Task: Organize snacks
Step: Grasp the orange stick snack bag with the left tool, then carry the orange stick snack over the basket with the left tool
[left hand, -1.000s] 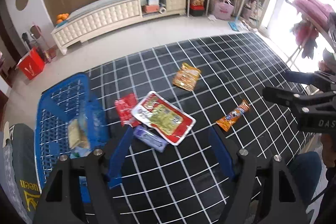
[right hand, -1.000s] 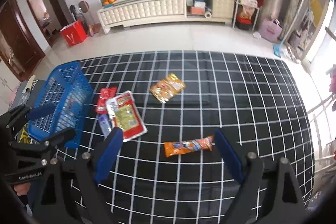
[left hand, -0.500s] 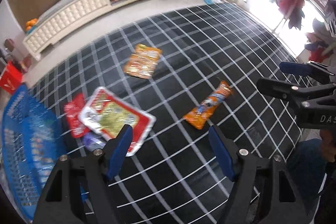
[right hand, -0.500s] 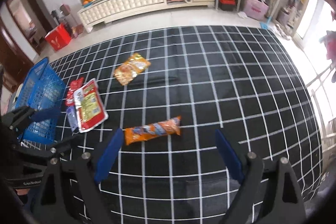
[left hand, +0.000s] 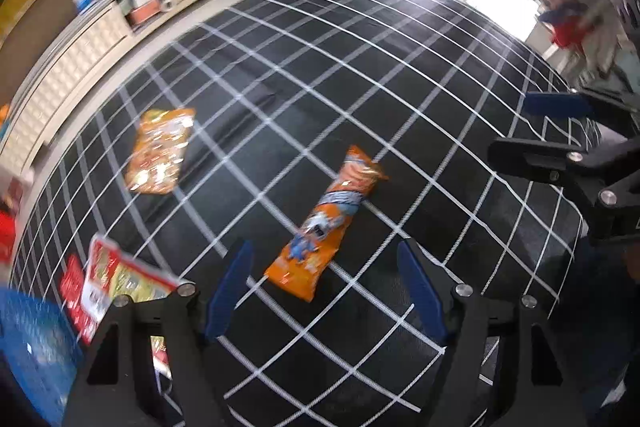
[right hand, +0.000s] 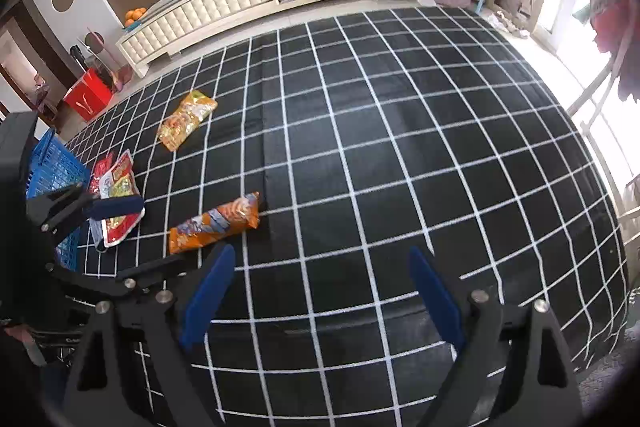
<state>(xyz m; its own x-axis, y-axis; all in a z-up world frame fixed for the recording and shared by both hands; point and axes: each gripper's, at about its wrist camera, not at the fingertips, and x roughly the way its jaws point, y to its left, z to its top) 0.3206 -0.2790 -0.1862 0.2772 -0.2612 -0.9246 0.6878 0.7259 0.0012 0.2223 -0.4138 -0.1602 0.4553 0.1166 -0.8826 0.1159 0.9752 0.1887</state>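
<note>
- Low in the centre of my left wrist view, my left gripper [left hand: 322,291] has its blue-padded fingers spread wide and holds nothing; the near end of the long orange snack pack [left hand: 330,223] lies on the mat between the fingertips, apart from both.
- That pack is a narrow orange pouch with a blue and white printed band across its middle and crimped ends, lying flat and slanted, far end toward the upper right.
- Left of centre sits a flat, shiny orange-gold snack bag [left hand: 162,151], well apart from the long pack.
- At the lower left, a red-edged packet with a yellow-green panel [left hand: 116,277] overlaps a small red packet [left hand: 71,285], just beside the blue basket [left hand: 28,339]; this corner is blurred.
- Everything rests on the black mat with a white grid [left hand: 400,87].
- Along the bottom of my right wrist view, my right gripper [right hand: 322,293] is likewise wide open and empty, over bare mat; the long orange pack [right hand: 214,223] lies up and left of its left fingertip.
- My other gripper shows at the left edge there, beside the basket [right hand: 52,167].
</note>
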